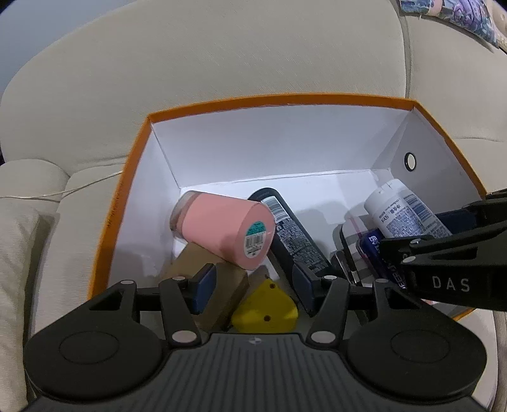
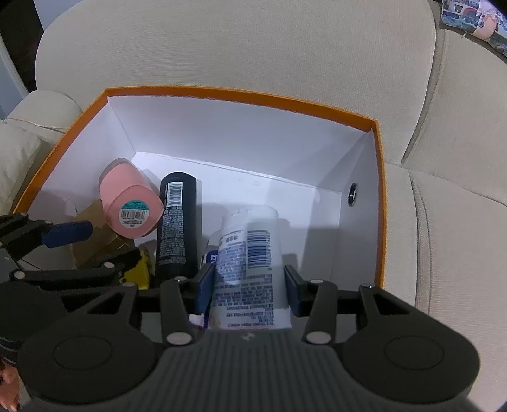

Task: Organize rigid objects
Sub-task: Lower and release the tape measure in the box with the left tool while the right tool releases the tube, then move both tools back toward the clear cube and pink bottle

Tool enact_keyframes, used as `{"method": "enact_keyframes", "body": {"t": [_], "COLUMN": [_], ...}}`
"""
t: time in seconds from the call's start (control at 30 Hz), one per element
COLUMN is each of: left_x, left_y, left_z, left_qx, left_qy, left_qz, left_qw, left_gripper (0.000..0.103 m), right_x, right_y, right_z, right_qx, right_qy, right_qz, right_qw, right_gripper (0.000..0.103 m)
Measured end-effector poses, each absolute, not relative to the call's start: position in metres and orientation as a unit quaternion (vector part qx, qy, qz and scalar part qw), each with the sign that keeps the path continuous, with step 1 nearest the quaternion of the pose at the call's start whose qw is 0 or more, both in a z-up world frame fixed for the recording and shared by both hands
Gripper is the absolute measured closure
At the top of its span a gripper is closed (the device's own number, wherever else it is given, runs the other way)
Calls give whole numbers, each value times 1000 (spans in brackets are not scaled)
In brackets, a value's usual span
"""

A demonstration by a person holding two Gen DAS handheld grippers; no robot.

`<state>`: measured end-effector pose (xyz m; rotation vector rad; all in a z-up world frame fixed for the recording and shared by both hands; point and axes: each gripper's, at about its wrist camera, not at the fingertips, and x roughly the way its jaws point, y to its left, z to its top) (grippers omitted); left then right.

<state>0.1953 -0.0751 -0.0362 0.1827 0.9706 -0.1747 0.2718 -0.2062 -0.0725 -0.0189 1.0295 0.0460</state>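
An orange box (image 1: 253, 101) (image 2: 237, 93) with white walls sits on a beige sofa. Inside it, a pink bottle (image 1: 221, 228) (image 2: 130, 196) lies tilted on a brown carton (image 1: 228, 285) (image 2: 92, 234), beside a black bottle (image 1: 294, 234) (image 2: 176, 222) and a yellow piece (image 1: 266, 307). My left gripper (image 1: 255, 286) hangs open over the carton and yellow piece, its pads touching nothing. My right gripper (image 2: 250, 288) is shut on a white bottle (image 2: 250, 253) (image 1: 399, 212), held tilted inside the box's right half.
A dark blue-labelled item (image 1: 370, 244) (image 2: 211, 256) and a clear item (image 1: 351, 234) lie under the white bottle. The box's far half shows bare white floor. Sofa back cushions (image 2: 237, 41) rise behind; a patterned fabric (image 2: 475, 19) sits top right.
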Motion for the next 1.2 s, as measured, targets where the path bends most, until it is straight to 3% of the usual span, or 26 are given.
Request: {"method": "enact_keyframes", "body": {"t": [0.43,0.73,0.83,0.97,1.03,1.2], "left_x": [173,122,102,74,60,28], "left_y": [-65,-46,-44,-40,-36,-32], "left_z": [-5,35,47,55,56,53], "left_qx": [73,58,64,61,47,43], "left_qy": [444,419,403,397,398,405], "left_qz": [-72,-74,-74,-70,-69,-67], "left_qw": [890,903,910,913,914,911], "left_gripper": [32,28,21,20,19,18], "right_x": [249,197,171,131,106,52], "right_y": [-199,-192,-188,-182,-184,-190], "right_z": [-35,29,59,89,92,72], "right_qx": [-16,-52,-65,-72,-51,-13], "right_qy": [467,439,428,411,396,387], "right_qz": [27,5,-10,-41,-51,-61], "right_qw": [883,897,901,908,915,920], "right_gripper": [46,40,35,26,21,21]}}
